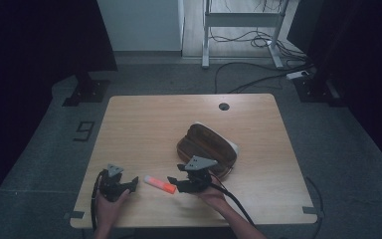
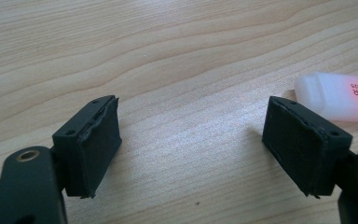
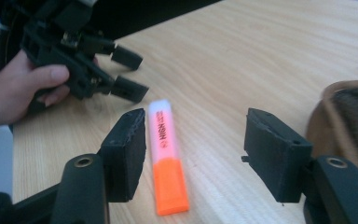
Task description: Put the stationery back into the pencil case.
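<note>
Right tool (image 3: pixel 193 154) sat low over the light wooden table (image 1: pixel 144 124) with jaws apart, nothing clamped. The orange highlighter with a translucent white cap (image 3: pixel 168 156) lay flat on the table inside that gap, hard against the inner face of the jaw on the left in the right gripper view, well clear of the other jaw. No pad pressed on it that I could see. Its orange body end pointed back toward the right tool, cap end away from it. In the high view the highlighter (image 1: pixel 159 183) lay between the two tools, orange end just beside the right tool (image 1: pixel 173 182), cap end pointing toward the left tool (image 1: pixel 133 184). Left tool (image 2: pixel 191 144) was also released, jaws wide, bare table between them. It rested near the table's near edge, held in the person's left hand (image 3: pixel 25 88). In the left gripper view the capped end of the highlighter (image 2: pixel 338 95) lay just beyond the jaw on the right, outside the gap, apparently not touching it. A brown oval leather-look pouch with a pale rim (image 1: pixel 206 144) lay just behind the right tool, on the far side from the person.
</note>
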The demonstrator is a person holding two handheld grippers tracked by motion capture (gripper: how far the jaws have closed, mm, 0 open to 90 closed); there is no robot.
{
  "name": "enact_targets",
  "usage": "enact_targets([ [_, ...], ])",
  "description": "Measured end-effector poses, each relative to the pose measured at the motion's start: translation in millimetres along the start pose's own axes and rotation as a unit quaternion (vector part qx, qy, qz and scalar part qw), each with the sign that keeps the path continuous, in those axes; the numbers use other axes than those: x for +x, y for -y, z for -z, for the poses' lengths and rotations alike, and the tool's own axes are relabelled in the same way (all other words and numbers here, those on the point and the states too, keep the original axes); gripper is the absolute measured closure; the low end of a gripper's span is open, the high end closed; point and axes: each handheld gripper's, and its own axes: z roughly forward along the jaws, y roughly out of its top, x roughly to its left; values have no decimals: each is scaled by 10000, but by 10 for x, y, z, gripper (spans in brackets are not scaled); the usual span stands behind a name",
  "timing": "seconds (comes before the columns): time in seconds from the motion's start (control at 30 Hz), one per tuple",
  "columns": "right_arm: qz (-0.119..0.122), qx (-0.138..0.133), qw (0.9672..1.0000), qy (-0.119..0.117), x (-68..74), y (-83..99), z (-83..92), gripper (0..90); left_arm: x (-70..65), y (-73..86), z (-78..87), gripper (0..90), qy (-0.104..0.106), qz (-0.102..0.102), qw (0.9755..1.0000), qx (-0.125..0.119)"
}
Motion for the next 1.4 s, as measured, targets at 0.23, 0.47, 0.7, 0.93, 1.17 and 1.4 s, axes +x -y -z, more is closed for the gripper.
enact_targets([
  [0.23, 77, 254, 9996, -138, 91, 71, -110, 421, 0, 0, 0, 189, 0, 1, 10000, -2],
  [0.47, 67, 396, 9991, -148, 121, 133, -219, 423, 0, 0, 0, 189, 0, 1, 10000, -1],
  [0.7, 249, 628, 9977, -106, 165, 186, -301, 463, 0, 0, 0, 189, 0, 0, 10000, 0],
  [0.93, 317, 882, 9956, 25, 141, 234, -361, 480, 0, 0, 0, 189, 0, 1, 10000, -1],
  [1.17, 447, 1009, 9939, -20, 156, 272, -415, 508, 0, 0, 0, 189, 1, 0, 10000, 0],
  [1.4, 503, 1059, 9931, -31, 155, 290, -436, 547, 0, 0, 0, 189, 0, 1, 10000, -1],
])
